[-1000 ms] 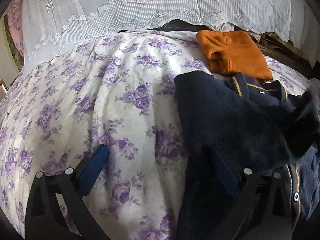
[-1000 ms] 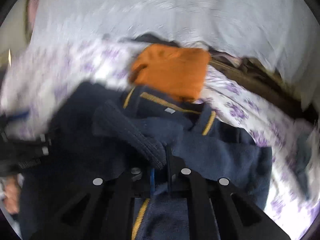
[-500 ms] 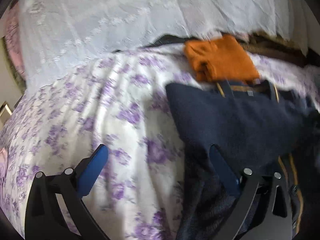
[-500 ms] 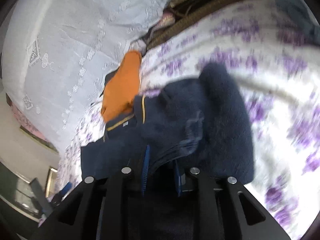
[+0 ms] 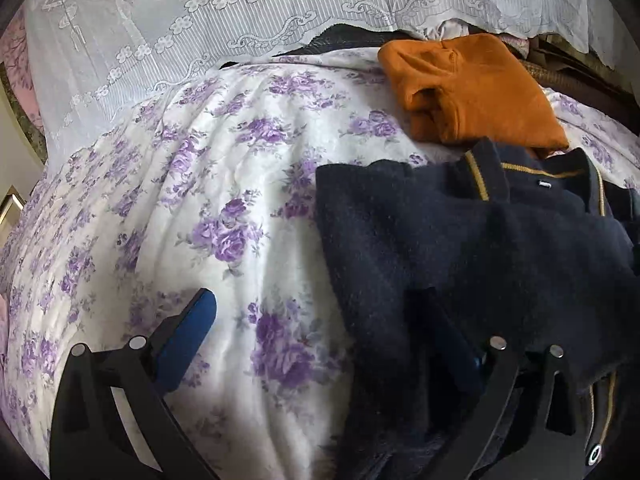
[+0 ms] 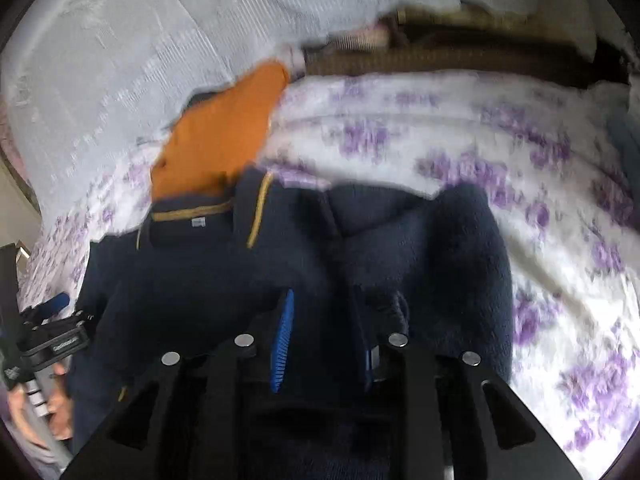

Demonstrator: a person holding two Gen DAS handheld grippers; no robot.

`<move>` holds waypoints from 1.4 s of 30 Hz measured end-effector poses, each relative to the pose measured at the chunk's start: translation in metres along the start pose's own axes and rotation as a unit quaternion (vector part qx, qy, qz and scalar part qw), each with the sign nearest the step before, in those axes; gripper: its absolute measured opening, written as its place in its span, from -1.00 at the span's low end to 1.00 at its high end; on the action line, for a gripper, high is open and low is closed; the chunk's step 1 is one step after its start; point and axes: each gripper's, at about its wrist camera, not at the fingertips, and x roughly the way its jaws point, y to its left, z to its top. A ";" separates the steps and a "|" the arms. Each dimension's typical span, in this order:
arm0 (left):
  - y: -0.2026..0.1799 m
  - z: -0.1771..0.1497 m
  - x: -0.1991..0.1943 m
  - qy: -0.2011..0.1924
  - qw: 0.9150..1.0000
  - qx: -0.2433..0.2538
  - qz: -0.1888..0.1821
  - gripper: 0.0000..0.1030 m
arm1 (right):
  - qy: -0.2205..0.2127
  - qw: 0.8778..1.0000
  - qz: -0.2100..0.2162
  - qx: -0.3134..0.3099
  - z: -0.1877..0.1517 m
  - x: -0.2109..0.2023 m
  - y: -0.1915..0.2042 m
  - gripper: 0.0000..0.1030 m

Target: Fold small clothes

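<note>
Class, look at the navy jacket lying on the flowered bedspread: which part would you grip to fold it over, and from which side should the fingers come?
Probably grip the navy jacket at its free left edge, coming in from the bare flowered bedspread side. That edge lies flat and exposed, while the collar end butts against the folded orange garment.

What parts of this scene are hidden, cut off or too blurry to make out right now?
- Left wrist view: the left tool's inner finger blends into the navy jacket; contact unclear.
- Left wrist view: the jacket's hem runs off the bottom edge.
- Right wrist view: motion blur smears the floral bedspread and orange garment.
- Right wrist view: whether the right tool pinches navy fabric is lost in blur and darkness.
- The small collar label is unreadable.
</note>
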 end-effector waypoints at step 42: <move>-0.022 -0.180 -0.158 -0.026 0.992 0.091 -0.084 0.92 | 0.018 0.994 -0.024 -0.109 -0.162 -0.129 0.020 0.54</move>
